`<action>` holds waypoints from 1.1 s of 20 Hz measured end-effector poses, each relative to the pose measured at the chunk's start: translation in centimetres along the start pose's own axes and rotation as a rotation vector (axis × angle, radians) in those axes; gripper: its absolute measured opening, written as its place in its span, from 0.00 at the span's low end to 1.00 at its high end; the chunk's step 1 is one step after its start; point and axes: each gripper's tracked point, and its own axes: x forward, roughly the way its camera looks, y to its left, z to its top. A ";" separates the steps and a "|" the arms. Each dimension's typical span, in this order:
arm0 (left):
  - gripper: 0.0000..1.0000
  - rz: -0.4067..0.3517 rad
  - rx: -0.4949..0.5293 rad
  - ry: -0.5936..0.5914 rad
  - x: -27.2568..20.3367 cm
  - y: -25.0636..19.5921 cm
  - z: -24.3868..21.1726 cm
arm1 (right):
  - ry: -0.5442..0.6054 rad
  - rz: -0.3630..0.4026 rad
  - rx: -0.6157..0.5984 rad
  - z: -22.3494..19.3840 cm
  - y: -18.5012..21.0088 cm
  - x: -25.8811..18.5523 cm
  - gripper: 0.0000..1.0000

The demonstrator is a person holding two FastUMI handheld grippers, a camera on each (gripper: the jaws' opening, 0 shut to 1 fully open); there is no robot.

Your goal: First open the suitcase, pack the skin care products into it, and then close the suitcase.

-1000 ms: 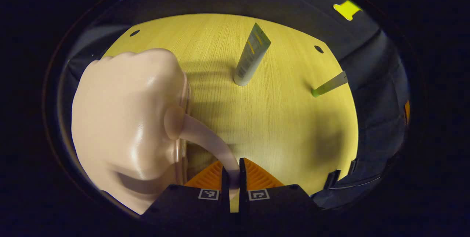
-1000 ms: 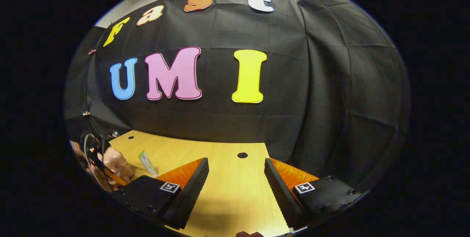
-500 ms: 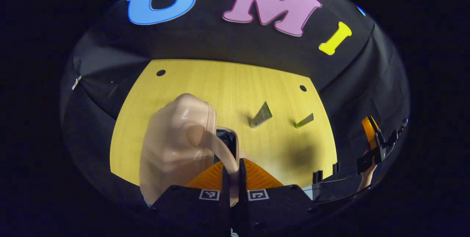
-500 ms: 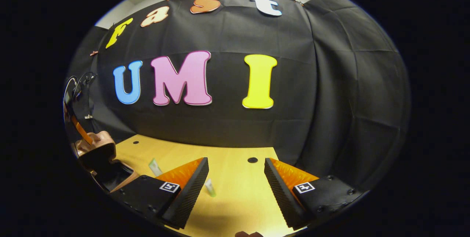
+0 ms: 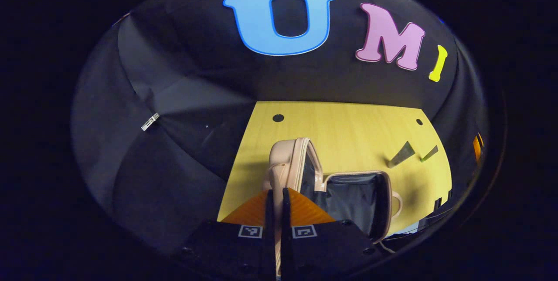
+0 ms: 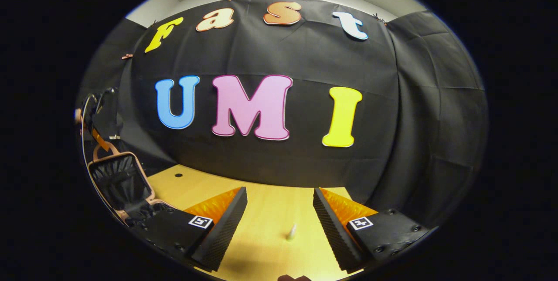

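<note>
Here the suitcase (image 5: 305,176) lay open on the yellow table (image 5: 348,128), and every other place is given from it. Its pale pink lid (image 5: 290,163) stood upright at the left of the dark-lined base (image 5: 355,198) in the left gripper view. The left gripper (image 5: 275,194) sat directly in front of the lid, its orange fingers (image 5: 250,211) drawn together on a thin pale strip that ran up to the lid; it looked like the lid's handle, pinched from both sides. Beyond the suitcase and to its right, well apart from it, a grey tube (image 5: 401,154) stood tilted on the table, and a green-capped tube (image 5: 429,154) leaned just beside that one.

In the right gripper view the suitcase (image 6: 120,185) appeared at the far left, lid raised with its black lining facing the camera, and the left gripper (image 6: 98,137) was above the lid's top edge. The right gripper (image 6: 279,213) hung well to the right of the suitcase, above bare table (image 6: 270,202), with its fingers (image 6: 218,224) spread wide and holding nothing. One small tube (image 6: 291,231) stood on the table between those fingers, touching neither.
</note>
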 end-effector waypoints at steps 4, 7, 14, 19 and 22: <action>0.10 0.058 0.004 0.012 6.6 7.1 -2.8 | 0.054 -0.016 0.026 -0.5 3.5 -0.2 0.97; 0.10 0.054 -0.043 0.012 12.5 11.2 -6.4 | 0.116 -0.045 0.029 -1.3 4.8 -0.9 0.97; 0.14 0.015 -0.333 0.132 21.2 14.1 -15.5 | 0.141 -0.080 -0.021 0.4 6.6 -1.3 0.96; 0.33 0.039 -0.275 0.039 19.2 16.0 -13.9 | 0.134 -0.072 -0.014 0.3 8.8 -1.3 0.96; 0.69 0.020 -0.298 -0.132 14.3 14.8 -9.2 | 0.084 -0.077 -0.032 1.5 9.1 -1.3 0.97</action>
